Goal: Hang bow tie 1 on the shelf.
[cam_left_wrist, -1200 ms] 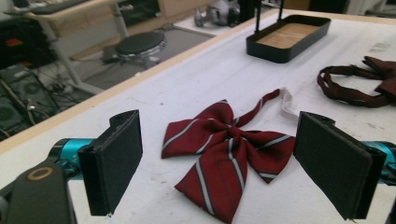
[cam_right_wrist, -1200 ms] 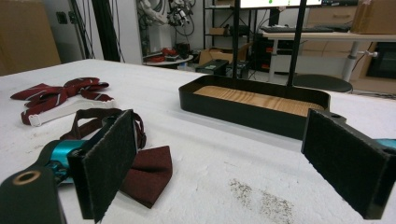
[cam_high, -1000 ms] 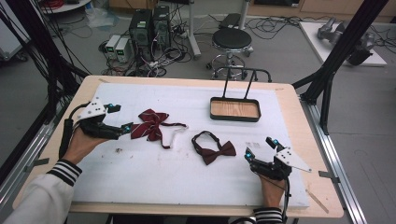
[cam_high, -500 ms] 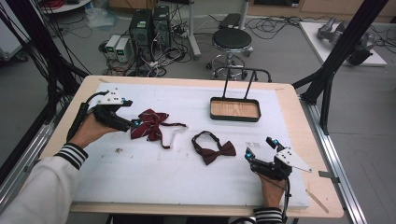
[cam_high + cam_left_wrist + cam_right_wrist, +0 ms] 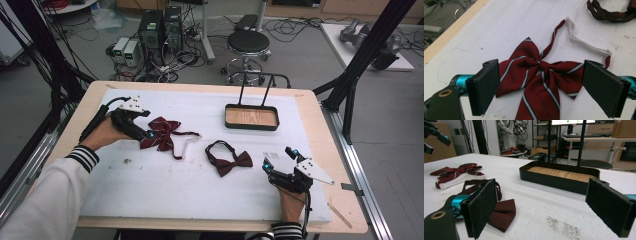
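Striped bow tie point(image 5: 541, 80): red w/ grey-white stripes, lies flat on the white table cover point(image 5: 165, 195), left half of the table, just in front of your left gripper point(image 5: 142, 131). Its white elastic strap point(image 5: 584, 42) trails away toward the table's middle.

Left gripper point(image 5: 539, 87): jaws wide apart, one either side of the bow, nothing held; from the left gripper view they straddle the wings, though you can't tell whether the pads touch the fabric. Step in hand, by my reading: approach done, grasp not yet made. Next move prob. calls for lowering onto the cloth and closing across the knot or one wing, so the pads pinch fabric rather than slide over it. The thin fabric lies flat, so you need to get low.

Right gripper point(image 5: 280, 167): rests near the table's front right, jaws wide apart, empty.

Others: plain maroon bow tie point(image 5: 231, 161) w/ dark neck loop, mid-table, between the two grippers and apart from the striped one. Black tray w/ wood bottom and tall handle point(image 5: 251, 117) stands at the far right; likely drop-off, empty. Nothing blocks the grasp; only the loose strap may drag or snag the plain tie's loop during a carry.
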`<control>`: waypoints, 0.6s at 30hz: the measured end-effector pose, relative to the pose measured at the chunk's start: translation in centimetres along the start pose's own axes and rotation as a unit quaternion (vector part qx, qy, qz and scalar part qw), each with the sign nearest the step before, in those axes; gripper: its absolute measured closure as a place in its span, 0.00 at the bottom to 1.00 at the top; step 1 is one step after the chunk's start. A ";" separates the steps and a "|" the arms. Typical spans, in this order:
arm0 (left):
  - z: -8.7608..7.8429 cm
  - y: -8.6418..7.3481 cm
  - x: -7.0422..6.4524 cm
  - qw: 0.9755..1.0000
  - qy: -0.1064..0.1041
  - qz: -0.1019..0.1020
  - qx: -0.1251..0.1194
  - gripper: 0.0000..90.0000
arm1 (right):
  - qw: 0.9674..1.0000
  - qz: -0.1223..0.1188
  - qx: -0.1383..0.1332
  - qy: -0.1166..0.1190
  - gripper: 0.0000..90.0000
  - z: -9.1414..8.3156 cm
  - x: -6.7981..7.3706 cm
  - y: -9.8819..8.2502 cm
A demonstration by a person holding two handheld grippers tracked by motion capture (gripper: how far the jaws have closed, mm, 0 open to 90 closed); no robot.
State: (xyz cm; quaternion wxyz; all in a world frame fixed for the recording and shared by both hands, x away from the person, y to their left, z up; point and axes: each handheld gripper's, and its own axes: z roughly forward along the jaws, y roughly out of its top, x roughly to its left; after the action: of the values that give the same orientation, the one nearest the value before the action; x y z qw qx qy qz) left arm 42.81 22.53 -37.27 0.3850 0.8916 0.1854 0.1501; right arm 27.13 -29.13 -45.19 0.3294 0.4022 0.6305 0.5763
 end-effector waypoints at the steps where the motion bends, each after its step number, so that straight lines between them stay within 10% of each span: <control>1: -0.1 0.0 0.1 1.000 -0.001 0.001 0.002 0.17 | 1.000 0.000 0.000 0.000 0.11 0.0 0.0 0.0; 18: 2.1 1.9 1.4 0.996 -0.031 0.050 0.060 0.20 | 1.000 0.003 0.001 -0.001 0.11 0.0 0.0 0.0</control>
State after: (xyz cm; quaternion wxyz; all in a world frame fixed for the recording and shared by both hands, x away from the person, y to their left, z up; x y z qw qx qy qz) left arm 45.32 20.61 -37.01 0.3282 0.9254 0.1378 0.1304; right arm 27.12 -29.13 -45.19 0.3284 0.4051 0.6292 0.5763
